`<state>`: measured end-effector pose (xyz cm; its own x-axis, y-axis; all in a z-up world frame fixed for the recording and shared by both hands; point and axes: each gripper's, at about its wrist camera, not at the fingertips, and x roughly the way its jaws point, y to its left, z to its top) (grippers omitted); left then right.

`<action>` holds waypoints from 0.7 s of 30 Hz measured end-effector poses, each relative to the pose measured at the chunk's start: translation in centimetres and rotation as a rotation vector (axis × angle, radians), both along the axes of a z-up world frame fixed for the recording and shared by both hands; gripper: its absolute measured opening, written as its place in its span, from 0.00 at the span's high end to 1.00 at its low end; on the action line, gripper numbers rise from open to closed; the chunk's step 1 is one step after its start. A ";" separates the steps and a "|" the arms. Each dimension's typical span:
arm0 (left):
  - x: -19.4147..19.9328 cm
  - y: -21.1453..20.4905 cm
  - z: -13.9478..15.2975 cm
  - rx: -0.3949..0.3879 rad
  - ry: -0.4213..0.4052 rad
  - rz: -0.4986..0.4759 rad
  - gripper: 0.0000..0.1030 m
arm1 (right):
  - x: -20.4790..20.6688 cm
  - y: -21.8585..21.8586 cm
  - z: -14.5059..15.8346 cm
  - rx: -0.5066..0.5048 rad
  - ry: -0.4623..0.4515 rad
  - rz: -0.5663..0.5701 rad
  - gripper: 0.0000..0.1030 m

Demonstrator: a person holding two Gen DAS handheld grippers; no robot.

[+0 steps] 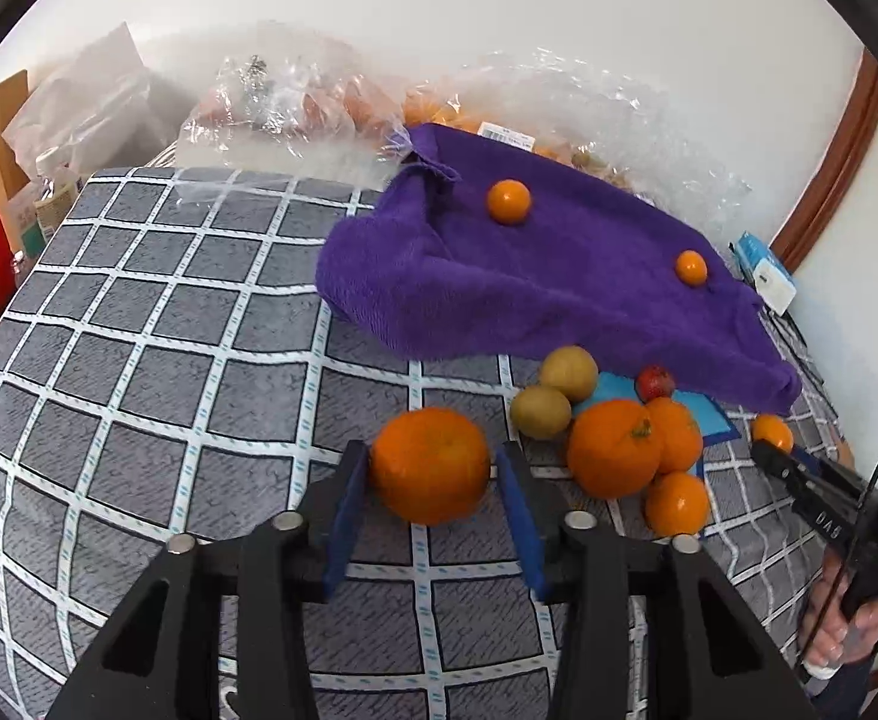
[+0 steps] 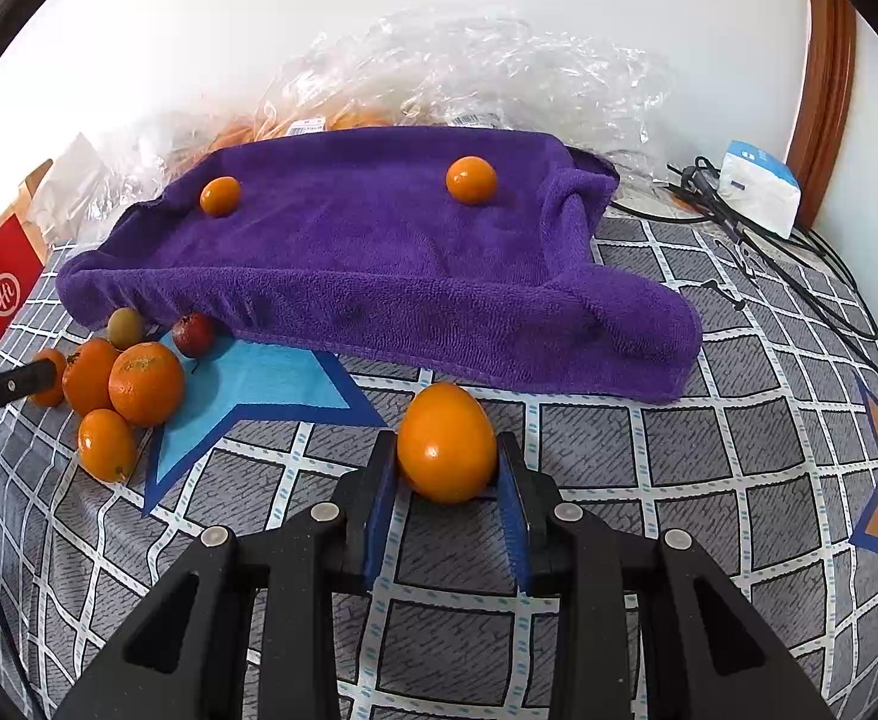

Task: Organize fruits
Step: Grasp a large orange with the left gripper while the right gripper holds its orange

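left gripper (image 1: 433,468) jaws pinching big round orange mandarin (image 1: 430,465); right gripper (image 2: 446,462) jaws pinching small oval orange kumquat (image 2: 446,443). purple terry towel (image 2: 379,252) lies straight ahead, right nearer.

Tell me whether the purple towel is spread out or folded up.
Spread out. The purple towel lies open over something bulky, edges draping onto the checked cloth, with two small oranges sitting apart on top.

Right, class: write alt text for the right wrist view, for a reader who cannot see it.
The right gripper has its jaws closed on a small orange fruit above a grey checked cloth. Behind lies a purple towel carrying two small oranges, with a pile of mixed fruit to the left.
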<state>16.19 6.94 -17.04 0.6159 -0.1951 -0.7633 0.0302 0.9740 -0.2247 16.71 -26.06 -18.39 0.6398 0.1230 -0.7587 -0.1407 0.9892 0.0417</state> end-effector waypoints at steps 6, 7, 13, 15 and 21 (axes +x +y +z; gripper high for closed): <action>-0.4 -1.3 -0.3 0.107 -0.040 -0.006 0.53 | 0.1 0.5 -0.2 -0.014 0.008 0.013 0.57; -0.3 -1.4 -0.4 0.118 -0.035 -0.006 0.53 | 0.1 0.5 -0.2 -0.015 0.009 0.017 0.54; -0.5 -0.3 -0.3 0.049 -0.040 -0.010 0.51 | 0.3 -0.2 -0.2 0.023 0.012 -0.010 0.43; -0.4 -0.1 -0.3 0.038 -0.037 -0.014 0.51 | 0.4 -0.6 -0.2 0.046 0.007 -0.026 0.43; -0.4 -0.3 -0.4 0.043 -0.043 -0.009 0.63 | 0.2 -0.8 -0.2 0.058 -0.002 -0.029 0.66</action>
